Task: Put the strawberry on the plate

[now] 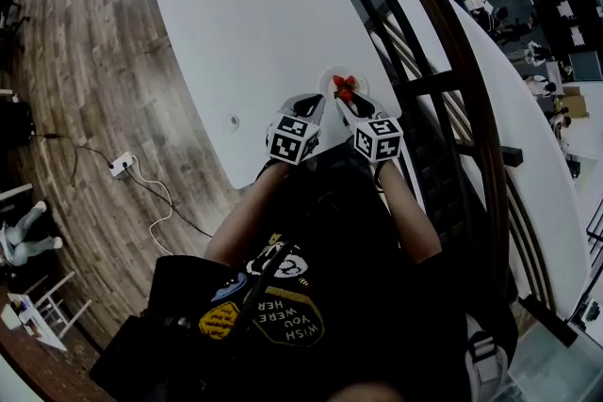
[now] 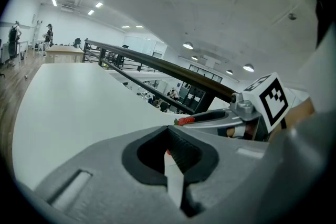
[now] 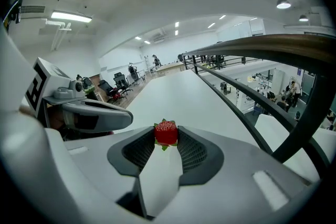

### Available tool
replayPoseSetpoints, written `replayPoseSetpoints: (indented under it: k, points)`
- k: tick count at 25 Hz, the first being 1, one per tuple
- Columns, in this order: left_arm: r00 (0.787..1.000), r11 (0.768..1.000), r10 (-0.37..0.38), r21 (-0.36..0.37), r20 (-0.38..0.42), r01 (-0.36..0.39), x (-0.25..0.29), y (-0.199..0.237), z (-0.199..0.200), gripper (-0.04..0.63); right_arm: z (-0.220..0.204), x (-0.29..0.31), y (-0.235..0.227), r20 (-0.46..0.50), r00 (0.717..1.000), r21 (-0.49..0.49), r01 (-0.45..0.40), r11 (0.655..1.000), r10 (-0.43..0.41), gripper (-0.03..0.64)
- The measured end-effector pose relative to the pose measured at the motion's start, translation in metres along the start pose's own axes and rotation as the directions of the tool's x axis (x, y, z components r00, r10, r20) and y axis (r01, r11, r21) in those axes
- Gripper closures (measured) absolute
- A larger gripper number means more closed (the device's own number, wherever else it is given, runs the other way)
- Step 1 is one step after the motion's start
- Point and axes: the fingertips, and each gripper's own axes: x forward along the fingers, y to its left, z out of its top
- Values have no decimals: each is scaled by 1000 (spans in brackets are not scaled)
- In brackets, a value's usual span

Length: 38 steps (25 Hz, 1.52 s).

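Item: strawberry (image 3: 166, 132), red with green leaves, gripped between the tips of the right gripper (image 3: 166, 137); both fingers (image 3: 193, 150) pressed on its sides, and its leafy end faced back toward the wedge of gap behind the tips. In the head view the strawberry (image 1: 344, 90) at those tips (image 1: 347, 95) lay over the plate (image 1: 327, 80); whether it touched the plate could not be told

Item: plate, white, round, under and just ahead of the right fingers, on the near end of the worktop (image 1: 245, 14)

Item: left gripper (image 2: 168, 136), fingers clenched tip to tip with nothing held, only a thin white sliver of gap behind the tips. It sat just beside the right fingers, on their left (image 1: 314, 101), tip near the plate's rim. From its own view the right gripper (image 2: 181, 121) crossed ahead of the left fingers with the strawberry (image 2: 186, 120) at its end

Item: marker cubes, one on each gripper, left (image 1: 293, 138) and right (image 1: 378, 139), behind the fingers

Item: railing (image 1: 443, 42), dark, beyond the right fingers to their right

Item: wood floor (image 1: 85, 61), well left of the left fingers
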Motion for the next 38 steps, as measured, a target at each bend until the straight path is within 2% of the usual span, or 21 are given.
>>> replayPoseSetpoints:
  k: [14,28,38]
  points:
    - [996,999,9,39,-89,-6,28,17,-27,595,-27,33,-16,-94,995,-38,26,999,-29,479]
    - [991,1000,16,10,-134,-15,37,29,-48,595,-48,59,-23,-181,983,-85,13,996,-28,479]
    - [989,999,20,-29,-146,-25,38,31,-59,595,-63,81,-26,-270,960,-213,19,977,-78,479]
